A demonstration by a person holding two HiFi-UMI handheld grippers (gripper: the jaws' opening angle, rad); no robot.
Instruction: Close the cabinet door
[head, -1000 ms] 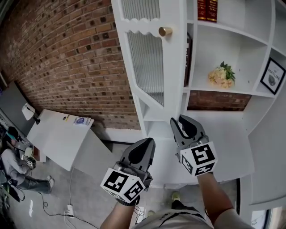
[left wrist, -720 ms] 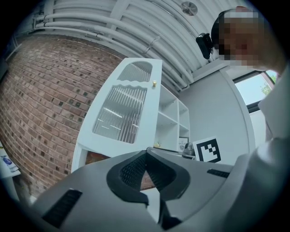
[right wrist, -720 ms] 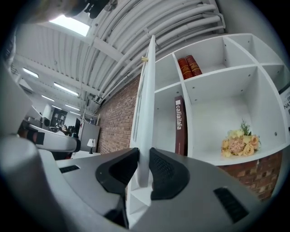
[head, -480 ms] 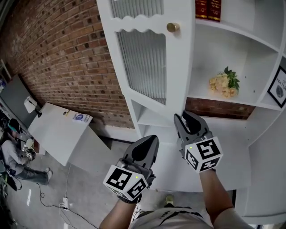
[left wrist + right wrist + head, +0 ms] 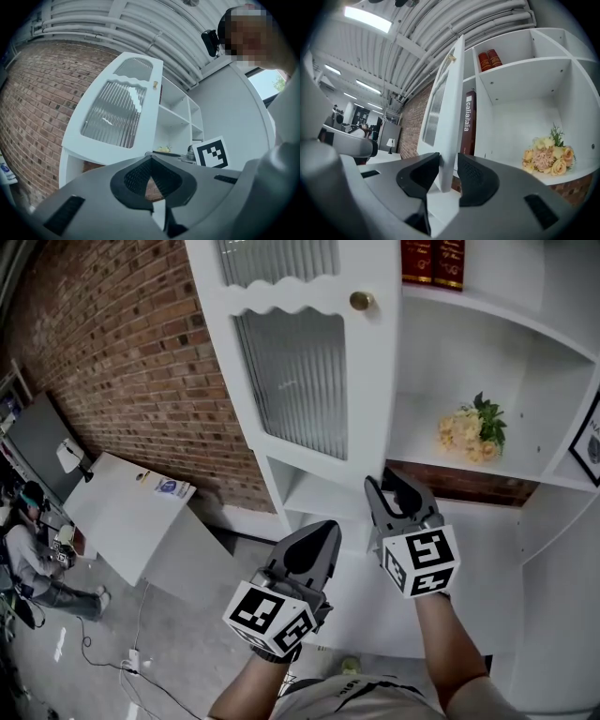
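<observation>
White cabinet door (image 5: 300,381), ribbed glass panel, brass knob (image 5: 360,301), and it's standing ajar off the shelf unit (image 5: 506,324)! Right gripper (image 5: 386,486) jaws are opening, the door's lower edge between them. Left gripper (image 5: 319,532) is pinched closed, empty. Brick wall (image 5: 122,362) alongside, grey floor (image 5: 187,634) below.

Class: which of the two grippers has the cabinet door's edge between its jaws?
The right gripper: the edge of the cabinet door stands between its opening jaws. The left gripper has its jaws together, nothing between them.
</observation>
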